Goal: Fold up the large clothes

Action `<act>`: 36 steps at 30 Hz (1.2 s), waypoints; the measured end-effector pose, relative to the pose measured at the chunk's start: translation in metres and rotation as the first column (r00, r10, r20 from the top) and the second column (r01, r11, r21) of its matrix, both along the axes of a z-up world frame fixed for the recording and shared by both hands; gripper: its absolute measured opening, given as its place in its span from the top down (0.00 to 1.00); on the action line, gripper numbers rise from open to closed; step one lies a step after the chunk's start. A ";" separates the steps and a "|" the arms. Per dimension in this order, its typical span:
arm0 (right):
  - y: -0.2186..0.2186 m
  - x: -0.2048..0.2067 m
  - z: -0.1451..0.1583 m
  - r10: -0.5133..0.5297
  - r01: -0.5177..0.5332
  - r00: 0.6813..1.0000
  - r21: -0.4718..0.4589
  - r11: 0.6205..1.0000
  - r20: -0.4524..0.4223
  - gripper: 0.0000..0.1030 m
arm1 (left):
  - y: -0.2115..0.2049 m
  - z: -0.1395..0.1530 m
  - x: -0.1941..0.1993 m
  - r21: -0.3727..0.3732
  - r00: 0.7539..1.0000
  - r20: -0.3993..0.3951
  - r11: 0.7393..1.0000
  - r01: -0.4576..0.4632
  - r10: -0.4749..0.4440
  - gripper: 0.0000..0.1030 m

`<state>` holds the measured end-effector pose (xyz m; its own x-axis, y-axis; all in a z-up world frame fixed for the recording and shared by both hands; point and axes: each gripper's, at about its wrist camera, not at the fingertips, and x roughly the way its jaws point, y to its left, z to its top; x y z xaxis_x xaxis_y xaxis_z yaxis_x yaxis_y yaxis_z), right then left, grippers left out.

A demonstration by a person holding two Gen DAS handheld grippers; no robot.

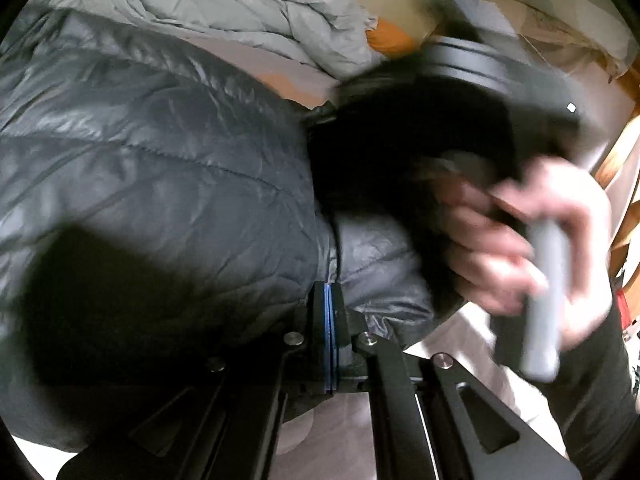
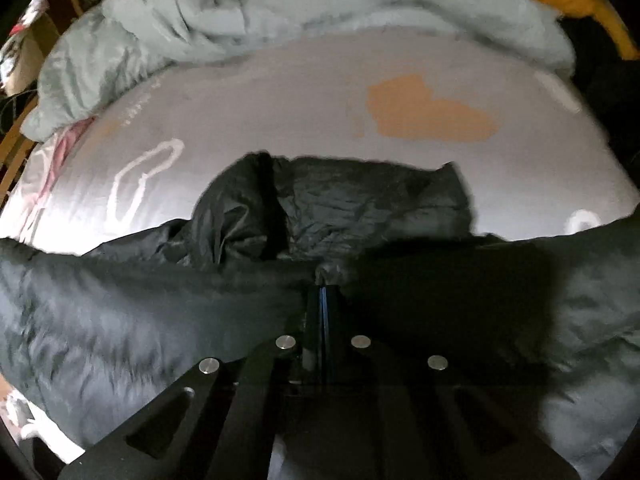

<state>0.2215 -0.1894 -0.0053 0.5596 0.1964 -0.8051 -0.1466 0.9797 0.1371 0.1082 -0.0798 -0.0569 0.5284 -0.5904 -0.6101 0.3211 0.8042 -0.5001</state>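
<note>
A dark grey quilted puffer jacket (image 1: 152, 168) lies on the bed. My left gripper (image 1: 331, 292) is shut on the jacket's edge, close to a seam. The other handheld gripper (image 1: 472, 80) and the hand (image 1: 532, 240) that holds it show blurred at the right of the left wrist view. In the right wrist view my right gripper (image 2: 323, 292) is shut on a pinched fold of the same jacket (image 2: 120, 320). A crumpled part of the jacket (image 2: 340, 208) lies further out on the sheet.
A pale lilac bed sheet (image 2: 304, 92) with an orange heart print (image 2: 428, 112) spreads beyond the jacket. A rumpled grey-green duvet (image 2: 280, 4) is heaped along the far side. Wooden bed slats (image 2: 16, 152) show at the left edge.
</note>
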 end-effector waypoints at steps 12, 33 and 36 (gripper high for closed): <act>-0.165 -0.219 0.024 -0.416 0.317 0.884 0.381 0.868 0.212 0.12 | -0.004 -0.002 -0.003 0.020 1.000 0.023 1.000 -0.011 0.011 0.96; -0.213 -0.174 0.020 -0.507 0.416 0.819 0.331 0.847 0.268 0.65 | 0.135 0.078 -0.032 0.145 0.943 0.191 0.943 -0.301 0.271 0.22; -0.218 -0.173 0.043 -0.462 0.419 0.831 0.199 0.886 0.309 0.65 | 0.168 0.055 -0.020 0.097 0.959 0.066 0.955 -0.282 0.276 0.19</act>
